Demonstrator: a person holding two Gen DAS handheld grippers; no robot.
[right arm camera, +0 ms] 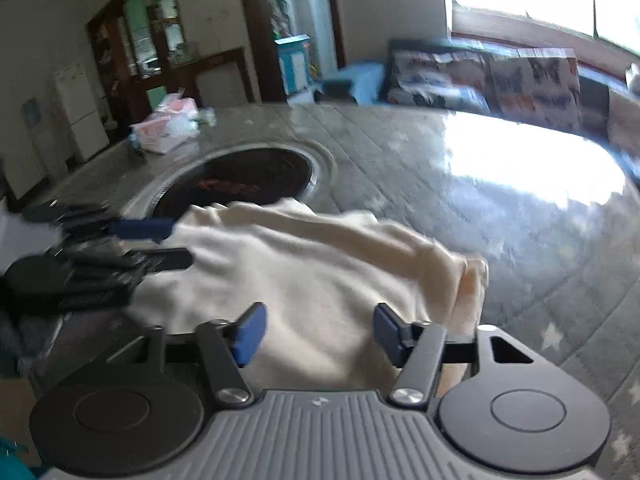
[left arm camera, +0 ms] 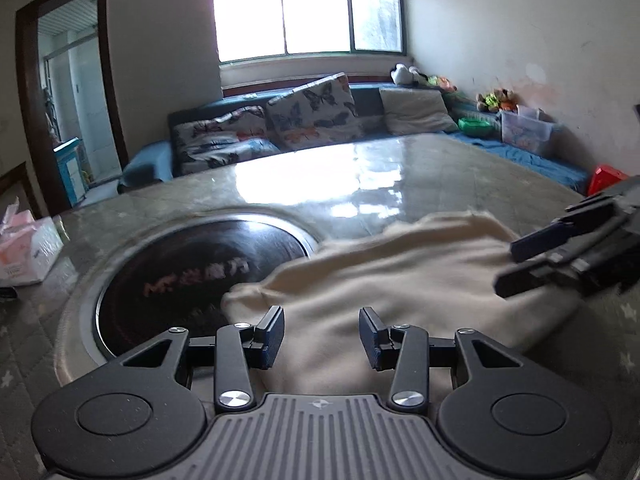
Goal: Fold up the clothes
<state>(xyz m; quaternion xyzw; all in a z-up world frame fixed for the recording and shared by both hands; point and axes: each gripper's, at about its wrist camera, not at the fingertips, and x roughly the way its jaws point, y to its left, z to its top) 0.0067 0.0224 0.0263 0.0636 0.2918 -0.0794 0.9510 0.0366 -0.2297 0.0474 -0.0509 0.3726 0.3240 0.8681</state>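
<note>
A cream garment (left arm camera: 400,280) lies folded in a rough bundle on the glossy table (left arm camera: 360,168), its left edge over the round black hob (left arm camera: 200,272). My left gripper (left arm camera: 322,334) is open and empty, its pads just above the garment's near edge. My right gripper (left arm camera: 516,264) shows at the right of the left wrist view, open over the garment's right end. In the right wrist view the garment (right arm camera: 304,276) fills the middle, my right gripper (right arm camera: 318,334) is open above it, and my left gripper (right arm camera: 172,242) shows at the left, open.
A pink-and-white tissue pack (left arm camera: 24,252) sits at the table's left; it also shows in the right wrist view (right arm camera: 166,128). A sofa with butterfly cushions (left arm camera: 312,112) stands beyond the table. The hob (right arm camera: 240,184) lies behind the garment.
</note>
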